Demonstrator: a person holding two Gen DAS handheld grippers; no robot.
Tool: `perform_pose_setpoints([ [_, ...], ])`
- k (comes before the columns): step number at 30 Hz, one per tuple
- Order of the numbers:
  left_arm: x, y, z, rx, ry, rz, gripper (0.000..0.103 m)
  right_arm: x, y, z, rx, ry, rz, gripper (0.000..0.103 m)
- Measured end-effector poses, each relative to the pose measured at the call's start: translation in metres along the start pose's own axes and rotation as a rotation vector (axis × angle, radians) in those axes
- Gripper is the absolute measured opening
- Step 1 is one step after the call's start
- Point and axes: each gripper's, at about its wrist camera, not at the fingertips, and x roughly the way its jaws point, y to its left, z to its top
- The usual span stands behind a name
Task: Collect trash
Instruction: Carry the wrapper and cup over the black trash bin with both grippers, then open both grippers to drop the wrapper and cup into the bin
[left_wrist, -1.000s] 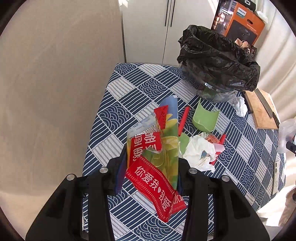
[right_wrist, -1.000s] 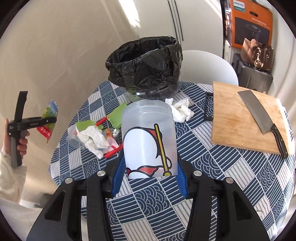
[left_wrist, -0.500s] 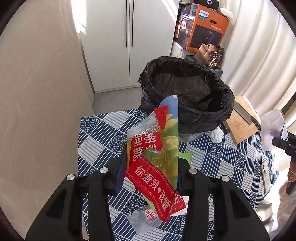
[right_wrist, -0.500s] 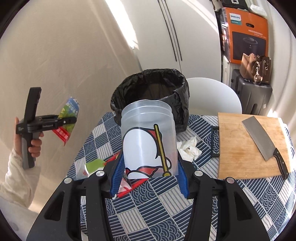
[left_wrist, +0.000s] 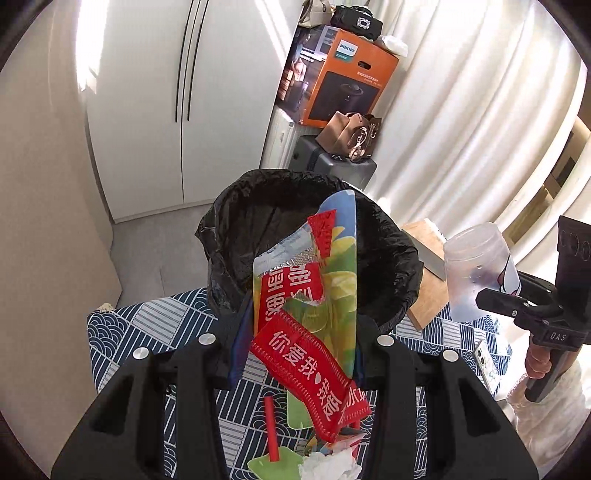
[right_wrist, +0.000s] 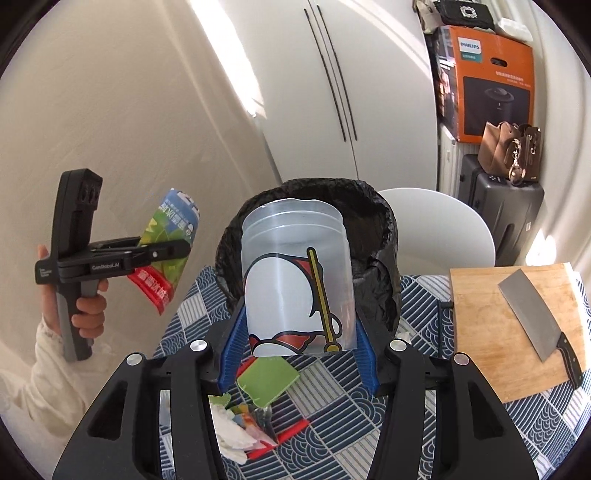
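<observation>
Left gripper (left_wrist: 295, 350): fingers clamped on a bundle of snack wrappers (left_wrist: 310, 295), red and green, which stands up between them and hangs out below them. Beyond the fingertips, directly ahead, is the bin (left_wrist: 258, 236) lined with a black bag, its mouth open. Seen from the right wrist, the same left gripper (right_wrist: 162, 254) is held up in the air to the left of the bin (right_wrist: 373, 229), wrappers (right_wrist: 162, 258) pinched at their middle; the person's hand (right_wrist: 85, 306) grips the handle.

Right gripper (right_wrist: 295, 354): fingers pressed on either side of a clear plastic cup (right_wrist: 295, 277) with a printed figure and flag. The cup sits upright between the blue pads, its rim toward the bin, which lies just past the fingertips. From the left wrist, the right gripper (left_wrist: 517, 306) and the cup (left_wrist: 476, 273) are seen off to the right of the bin.

Under the right fingers, on the counter (right_wrist: 406, 435) with its blue patterned cloth: a green scrap (right_wrist: 269, 380), crumpled tissue (right_wrist: 232, 435) and red straws (right_wrist: 291, 432). To the right of the fingers, a cutting board (right_wrist: 509, 332) carrying a cleaver (right_wrist: 532, 317).
</observation>
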Motion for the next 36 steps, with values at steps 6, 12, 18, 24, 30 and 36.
perform_pose_setpoints([
  [6,0.019,0.004,0.019,-0.006,-0.037,-0.107,0.044,0.023,0.004,0.015,0.008,0.002,-0.022,0.049],
  [12,0.035,0.004,0.035,0.014,-0.068,-0.168,0.044,0.040,0.001,0.028,0.022,0.004,-0.059,0.050],
  [18,0.047,0.016,0.037,-0.041,-0.128,-0.140,0.087,0.048,-0.003,0.035,0.024,-0.006,-0.107,0.066],
  [24,0.043,0.028,0.033,-0.071,-0.123,-0.087,0.097,0.042,-0.009,0.036,0.067,-0.027,-0.149,0.087],
  [30,0.024,0.035,0.019,-0.059,-0.127,-0.008,0.097,0.039,-0.011,0.028,0.095,-0.016,-0.148,0.087],
  [36,-0.003,0.037,0.001,-0.060,-0.129,0.079,0.097,0.031,-0.009,0.016,0.093,-0.013,-0.143,0.087],
])
